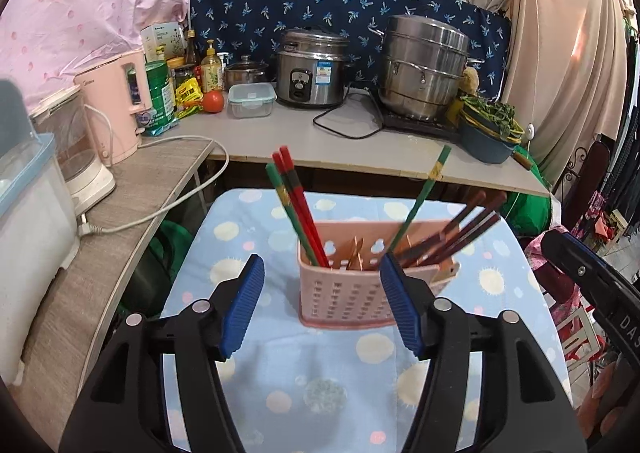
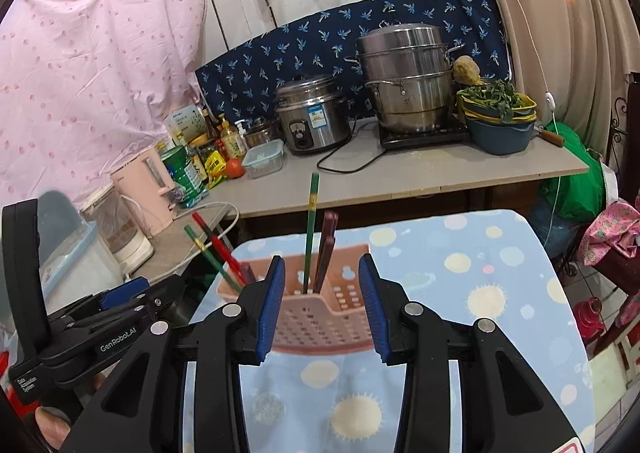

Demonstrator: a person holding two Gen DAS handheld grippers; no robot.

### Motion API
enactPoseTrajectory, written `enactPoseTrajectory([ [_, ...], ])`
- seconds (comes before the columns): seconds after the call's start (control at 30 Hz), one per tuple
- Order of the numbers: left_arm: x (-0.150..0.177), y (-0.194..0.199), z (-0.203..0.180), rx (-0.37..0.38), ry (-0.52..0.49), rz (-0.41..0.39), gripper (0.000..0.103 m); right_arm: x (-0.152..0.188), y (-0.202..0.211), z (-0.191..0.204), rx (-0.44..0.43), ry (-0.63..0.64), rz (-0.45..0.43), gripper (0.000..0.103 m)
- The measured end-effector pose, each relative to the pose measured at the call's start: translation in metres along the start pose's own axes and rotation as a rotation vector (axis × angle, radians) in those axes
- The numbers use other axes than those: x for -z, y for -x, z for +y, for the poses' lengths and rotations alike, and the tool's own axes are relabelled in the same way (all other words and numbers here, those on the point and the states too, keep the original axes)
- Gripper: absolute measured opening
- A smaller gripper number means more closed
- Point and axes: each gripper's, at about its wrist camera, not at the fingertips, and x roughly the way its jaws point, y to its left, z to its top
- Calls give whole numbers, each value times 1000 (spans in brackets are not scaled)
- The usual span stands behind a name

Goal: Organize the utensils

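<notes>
A pink perforated utensil basket (image 1: 344,293) stands on a blue dotted cloth (image 1: 280,381). Red and green chopsticks (image 1: 298,209) lean in its left compartment. A single green chopstick (image 1: 420,197) and several dark brown ones (image 1: 464,225) lean to the right, with copper-coloured handles (image 1: 354,253) between them. My left gripper (image 1: 322,271) is open just short of the basket, with nothing between its blue pads. My right gripper (image 2: 322,265) is also open and empty, facing the basket (image 2: 320,313) from its right end. The left gripper's black body (image 2: 112,317) shows at the lower left of the right wrist view.
Behind the cloth runs a grey counter (image 1: 360,133) with a rice cooker (image 1: 310,69), a steel steamer pot (image 1: 424,69), a basin of greens (image 1: 488,125), a lidded box and bottles. A side shelf on the left holds a pink kettle (image 1: 116,105), white appliances and a cable.
</notes>
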Motion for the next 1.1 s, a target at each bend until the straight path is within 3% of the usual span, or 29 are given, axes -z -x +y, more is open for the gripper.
enactPoseTrajectory([
  [0.27,35,9,1,-17,4,39,62,36,15,10,16,51,46,38],
  [0.57,61,18,0,-45,-10,52,72,62,26,13,30,53,66,53],
  [0.77,71,22,-3,-60,-28,59,75,73,29,14,43,52,79,56],
  [0.9,76,25,-3,-68,-27,58,86,80,33,16,63,68,77,60],
  [1.1,82,28,-5,-74,-37,56,87,87,35,15,78,70,87,61],
])
